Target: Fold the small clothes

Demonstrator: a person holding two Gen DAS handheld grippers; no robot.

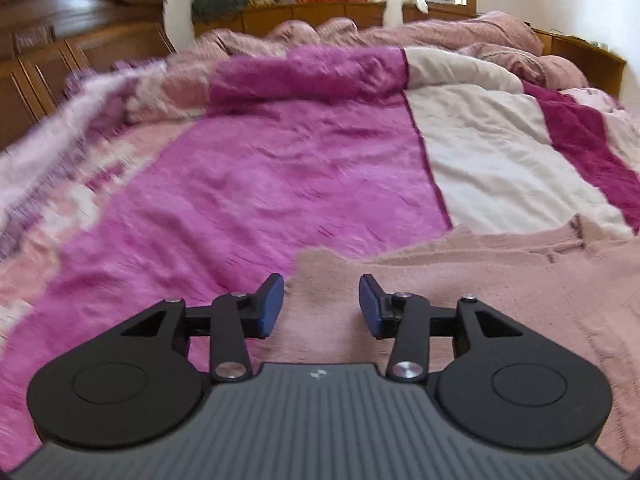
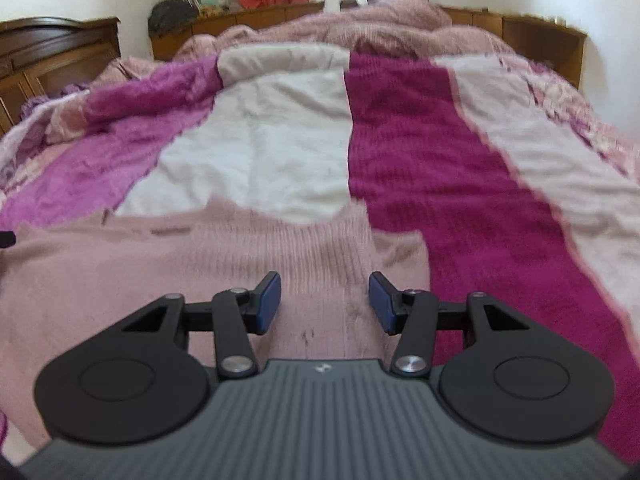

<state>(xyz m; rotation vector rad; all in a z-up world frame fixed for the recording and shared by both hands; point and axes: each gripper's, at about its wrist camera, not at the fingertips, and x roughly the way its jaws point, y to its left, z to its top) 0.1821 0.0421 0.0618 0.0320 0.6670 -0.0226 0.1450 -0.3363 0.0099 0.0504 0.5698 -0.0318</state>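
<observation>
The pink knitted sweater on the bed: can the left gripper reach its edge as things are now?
Probably yes. The left gripper is open, and the pink knitted sweater lies flat on the striped bedspread, its left edge just ahead of the fingers. Nothing lies between them.

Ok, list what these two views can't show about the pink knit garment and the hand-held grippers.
- Pink knit garment: near part hidden under the gripper bodies in both views; right side cut off by the frame edge in the left wrist view.
- Garment type and any folds: lost to motion blur.
- Left hand-held gripper and right hand-held gripper: open, but contact with the fabric is unclear.
</observation>
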